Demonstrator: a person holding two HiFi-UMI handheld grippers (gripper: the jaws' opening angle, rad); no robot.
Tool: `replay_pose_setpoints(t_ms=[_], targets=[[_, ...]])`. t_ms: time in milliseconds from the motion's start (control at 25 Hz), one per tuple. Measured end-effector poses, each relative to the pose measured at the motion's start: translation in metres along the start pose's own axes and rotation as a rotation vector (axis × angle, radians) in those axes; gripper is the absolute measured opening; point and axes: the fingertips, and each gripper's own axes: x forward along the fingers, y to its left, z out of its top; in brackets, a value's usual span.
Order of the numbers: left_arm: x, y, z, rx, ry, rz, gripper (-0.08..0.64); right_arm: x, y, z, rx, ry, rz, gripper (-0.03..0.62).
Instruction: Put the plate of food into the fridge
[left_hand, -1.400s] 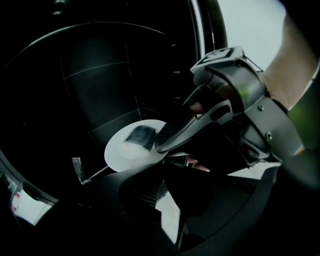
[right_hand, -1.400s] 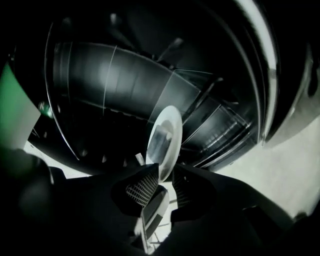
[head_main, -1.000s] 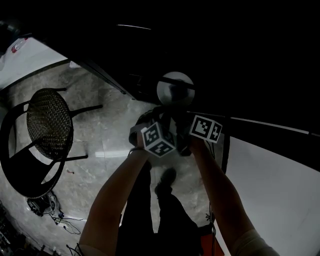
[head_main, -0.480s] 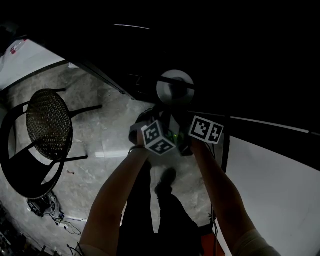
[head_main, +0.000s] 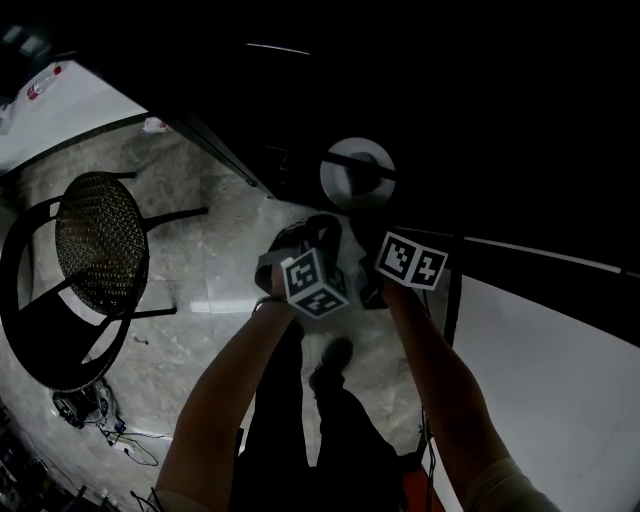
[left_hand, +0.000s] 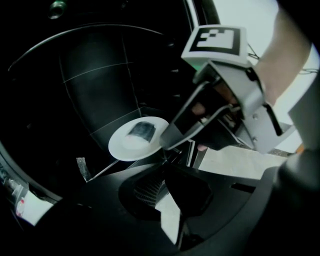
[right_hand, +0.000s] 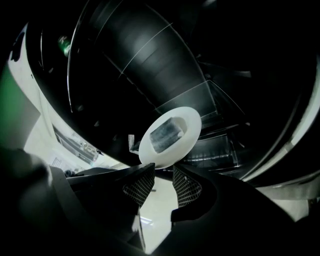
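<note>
Little had shifted since a moment earlier; only the right gripper (right_hand: 162, 172) had been closing, its jaws apart and gripping nothing, with the near rim of the plate (right_hand: 191, 134) just past their tips. The left gripper (left_hand: 162, 161), jaws together, seemed to pinch that rim. Beyond, the dark fridge (right_hand: 150, 65) stood open. The plate looked stiff, breakable and slick, best held by its rim and kept level under the food (right_hand: 167, 134).

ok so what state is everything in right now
fridge: open, dark inside
plate: at the fridge opening, food on it
left gripper: shut, tips by the plate's rim
right gripper: open, jaws just been closing, plate's rim at their tips, not pinched
chair: upright
</note>
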Motion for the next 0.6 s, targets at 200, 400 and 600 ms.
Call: replay_pose_setpoints(t_ms=[200, 400, 600], targets=[[-0.006, -0.003, -0.013, -0.004, 0.022, -0.005, 0.021, 0.004, -0.001, 0.007, -0.008, -0.009, 0.001, 0.121], [-0.012, -0.005, -0.029, -0.018, 0.039, -0.007, 0.021, 0.003, 0.004, 0.003, -0.046, -0.012, 0.020, 0.121], [-0.016, -0.006, -0.033, -0.026, 0.040, -0.005, 0.021, 0.011, 0.010, -0.007, -0.119, 0.025, -0.004, 0.121]])
